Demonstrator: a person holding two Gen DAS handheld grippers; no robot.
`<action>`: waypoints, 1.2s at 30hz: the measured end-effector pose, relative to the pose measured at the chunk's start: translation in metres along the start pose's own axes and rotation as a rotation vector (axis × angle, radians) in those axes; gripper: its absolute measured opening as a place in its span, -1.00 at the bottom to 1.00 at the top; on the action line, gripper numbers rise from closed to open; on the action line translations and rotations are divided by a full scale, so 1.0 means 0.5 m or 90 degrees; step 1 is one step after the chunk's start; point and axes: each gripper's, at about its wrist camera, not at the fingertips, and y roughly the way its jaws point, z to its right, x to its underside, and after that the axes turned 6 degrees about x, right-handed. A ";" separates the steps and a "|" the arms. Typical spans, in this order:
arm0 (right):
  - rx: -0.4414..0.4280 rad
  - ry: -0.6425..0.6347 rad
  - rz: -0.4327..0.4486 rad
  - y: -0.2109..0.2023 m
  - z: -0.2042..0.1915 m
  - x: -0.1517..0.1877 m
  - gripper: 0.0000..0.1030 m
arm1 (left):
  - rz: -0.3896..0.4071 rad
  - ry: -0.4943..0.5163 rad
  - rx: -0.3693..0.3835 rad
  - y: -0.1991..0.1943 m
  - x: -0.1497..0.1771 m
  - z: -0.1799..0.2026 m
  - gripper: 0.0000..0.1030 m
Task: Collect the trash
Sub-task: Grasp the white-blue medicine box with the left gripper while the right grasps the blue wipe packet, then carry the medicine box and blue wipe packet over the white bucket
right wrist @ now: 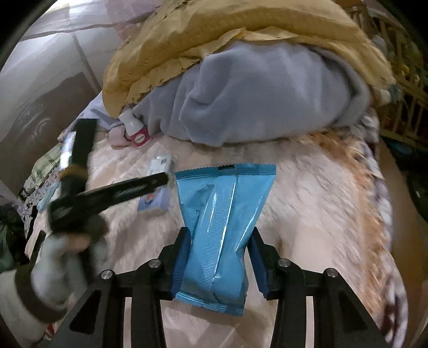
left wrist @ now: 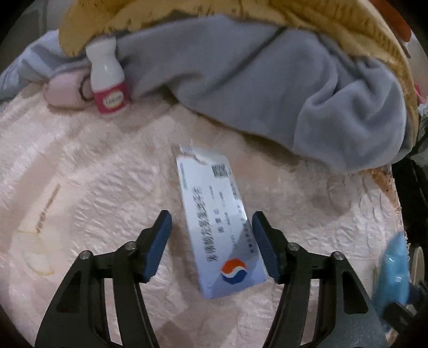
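A flat white and blue carton [left wrist: 218,214] with printed text and a red-blue logo lies on the pale pink fluffy blanket [left wrist: 93,187]. My left gripper [left wrist: 211,222] is open, its jaws on either side of the carton's near end, not closed on it. A small white bottle [left wrist: 108,77] with a pink label stands at the back left against the bedding. My right gripper [right wrist: 219,241] is shut on a blue snack wrapper [right wrist: 222,227], pinched at its middle and held above the blanket. The carton [right wrist: 157,198] and bottle [right wrist: 136,128] also show in the right wrist view, with the left gripper [right wrist: 165,176] above the carton.
A grey fleece blanket [left wrist: 254,88] and a mustard quilt [left wrist: 174,16] are heaped at the back. A pink rolled item [left wrist: 67,91] lies beside the bottle. A wooden rack [right wrist: 401,88] stands at the right, and plaid clothing [right wrist: 48,163] lies at the bed's left edge.
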 end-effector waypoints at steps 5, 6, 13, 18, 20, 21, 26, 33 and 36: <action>0.014 0.003 0.013 -0.054 0.021 0.036 -0.19 | 0.011 0.009 0.040 -0.066 0.048 0.007 -0.12; 0.014 0.008 0.015 -0.063 0.023 0.043 -0.19 | 0.016 0.016 0.046 -0.086 0.061 0.014 -0.12; 0.015 0.025 0.009 -0.116 0.021 0.111 -0.19 | 0.023 0.074 0.091 -0.202 0.148 0.092 -0.12; 0.019 0.040 0.021 -0.161 0.014 0.148 -0.19 | 0.032 0.111 0.110 -0.264 0.193 0.157 -0.12; 0.024 0.044 0.030 -0.185 0.013 0.159 -0.19 | 0.039 0.119 0.122 -0.287 0.208 0.181 -0.12; 0.026 0.048 0.035 -0.198 0.014 0.163 -0.19 | 0.042 0.125 0.124 -0.293 0.212 0.187 -0.12; 0.038 0.060 0.053 -0.247 0.025 0.179 -0.19 | 0.058 0.158 0.132 -0.328 0.244 0.234 -0.12; 0.052 0.076 0.067 -0.287 0.052 0.198 -0.18 | 0.059 0.191 0.137 -0.344 0.268 0.286 -0.12; 0.057 0.082 0.072 -0.301 0.066 0.206 -0.19 | 0.058 0.207 0.140 -0.348 0.278 0.311 -0.12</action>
